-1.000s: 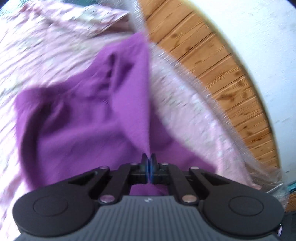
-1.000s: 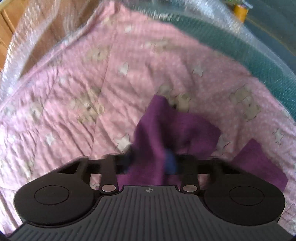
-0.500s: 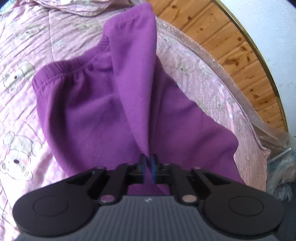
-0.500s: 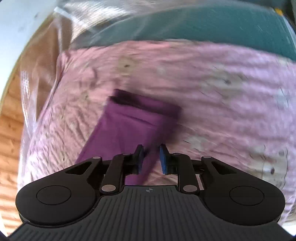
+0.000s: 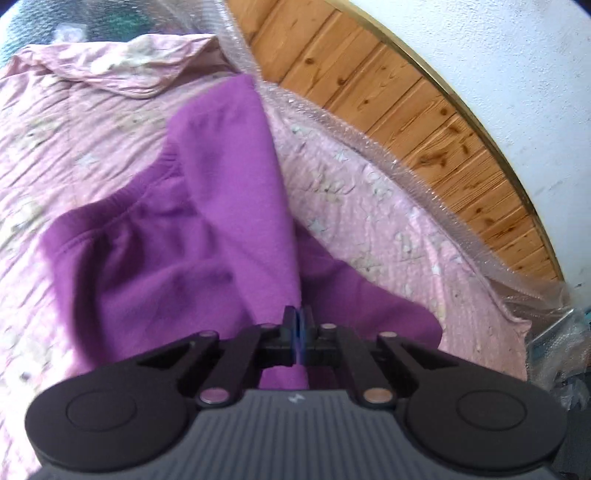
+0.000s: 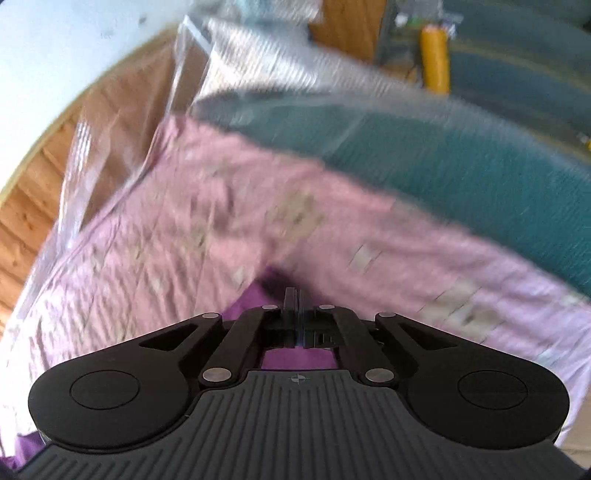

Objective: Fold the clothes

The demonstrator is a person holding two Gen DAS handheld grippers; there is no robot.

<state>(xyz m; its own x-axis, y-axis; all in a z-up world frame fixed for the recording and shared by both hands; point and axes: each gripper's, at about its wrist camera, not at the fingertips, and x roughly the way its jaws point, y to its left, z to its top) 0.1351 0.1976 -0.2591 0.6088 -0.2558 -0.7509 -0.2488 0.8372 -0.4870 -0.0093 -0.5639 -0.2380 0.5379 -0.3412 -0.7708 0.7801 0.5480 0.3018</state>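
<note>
Left wrist view looked down along the left gripper (image 5: 298, 325) onto a pink quilt (image 5: 388, 229) printed with pale bears. The quilt's far edge was turned back in a rumpled flap. Along its right side ran a strip of clear bubble wrap (image 5: 369, 147), beyond it a band of wooden panelling (image 5: 406, 99) and above that a white wall (image 5: 498, 66). A patch of teal cushion (image 5: 22, 26) showed at the top left corner. The purple trousers (image 5: 155, 258) lay on the quilt, the gathered waistband toward the left, and one fold of the fabric rose from the far end straight into the left gripper. Its fingers were pressed together with the purple cloth pinched between them.

Right wrist view was badly blurred. The right gripper (image 6: 294, 317) had its fingers closed against each other, and purple cloth of the trousers (image 6: 255, 295) lay right at the tips and under the linkage, so it appeared to be clamped on them. Ahead stretched the same quilt (image 6: 184, 240), with the teal cushion (image 6: 461, 155) behind it, bubble wrap (image 6: 258, 51) draped over the back, and a yellow upright object (image 6: 436, 59) too smeared to identify. Wood panelling (image 6: 29, 206) and wall (image 6: 55, 55) filled the left.
</note>
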